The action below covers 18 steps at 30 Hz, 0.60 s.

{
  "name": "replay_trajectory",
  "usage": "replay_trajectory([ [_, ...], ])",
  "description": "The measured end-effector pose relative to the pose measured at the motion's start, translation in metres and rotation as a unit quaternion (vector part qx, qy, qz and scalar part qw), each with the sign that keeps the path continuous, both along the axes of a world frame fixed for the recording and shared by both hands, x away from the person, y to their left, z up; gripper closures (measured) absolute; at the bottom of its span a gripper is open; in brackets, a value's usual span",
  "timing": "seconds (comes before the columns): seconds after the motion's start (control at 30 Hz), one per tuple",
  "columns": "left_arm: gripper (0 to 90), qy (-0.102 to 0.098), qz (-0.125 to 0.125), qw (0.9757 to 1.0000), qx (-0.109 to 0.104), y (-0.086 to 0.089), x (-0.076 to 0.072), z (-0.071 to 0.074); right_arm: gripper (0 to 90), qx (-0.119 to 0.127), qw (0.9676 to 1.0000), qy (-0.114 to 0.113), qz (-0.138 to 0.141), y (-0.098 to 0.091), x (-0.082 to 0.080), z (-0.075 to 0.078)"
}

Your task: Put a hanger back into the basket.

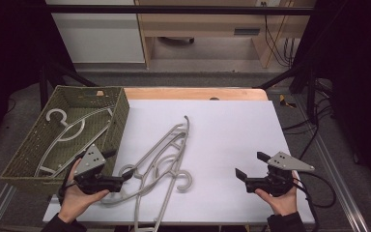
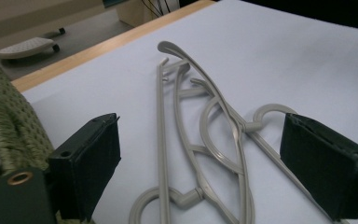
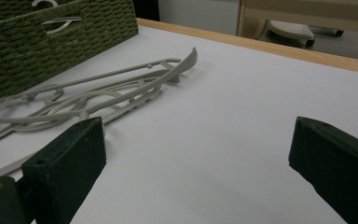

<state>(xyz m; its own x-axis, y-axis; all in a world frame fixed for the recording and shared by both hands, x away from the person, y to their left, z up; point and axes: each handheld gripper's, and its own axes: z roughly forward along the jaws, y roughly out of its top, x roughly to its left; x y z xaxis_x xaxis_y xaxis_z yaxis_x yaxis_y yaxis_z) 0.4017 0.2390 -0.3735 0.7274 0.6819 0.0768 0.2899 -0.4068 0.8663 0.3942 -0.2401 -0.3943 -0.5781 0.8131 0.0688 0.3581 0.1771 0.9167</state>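
Note:
Several grey plastic hangers (image 1: pixel 166 154) lie tangled on the white table sheet (image 1: pixel 232 130), left of centre, hooks towards me. My left gripper (image 1: pixel 118 168) is open beside their hooks, just right of a green woven basket (image 1: pixel 118 121) that holds more grey hangers (image 1: pixel 70 128). In the left gripper view the hanger pile (image 2: pixel 214 135) lies between and beyond the open left gripper's (image 2: pixel 200 140) jaws, with the basket wall (image 2: pixel 9 121) at the left. My right gripper (image 1: pixel 251 165) is open over bare sheet at the right. Its view shows the right gripper (image 3: pixel 196 140), hangers (image 3: pixel 121 88) and basket (image 3: pixel 65 42).
A wooden table edge (image 1: pixel 193 93) runs behind the sheet. Beyond it stand a white cabinet (image 1: pixel 101 34) and a wooden desk (image 1: pixel 212 24). Black frame bars (image 1: pixel 290 72) and cables (image 1: pixel 319 125) are at the right. The right gripper's cable (image 1: pixel 319 193) trails near the table's right edge.

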Motion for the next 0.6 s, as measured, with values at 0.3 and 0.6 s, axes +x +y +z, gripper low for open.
replay_trajectory([
  [0.3,13.7,0.043,-0.028,0.9978,0.042,-0.022,0.004,-0.020,4.2,-0.003,1.0000,0.003,0.003,0.001,-0.001,0.000],
  [0.6,21.6,0.096,-0.054,0.9888,0.101,-0.038,0.010,-0.043,4.2,-0.007,0.9999,0.006,0.008,0.002,0.000,-0.001],
])
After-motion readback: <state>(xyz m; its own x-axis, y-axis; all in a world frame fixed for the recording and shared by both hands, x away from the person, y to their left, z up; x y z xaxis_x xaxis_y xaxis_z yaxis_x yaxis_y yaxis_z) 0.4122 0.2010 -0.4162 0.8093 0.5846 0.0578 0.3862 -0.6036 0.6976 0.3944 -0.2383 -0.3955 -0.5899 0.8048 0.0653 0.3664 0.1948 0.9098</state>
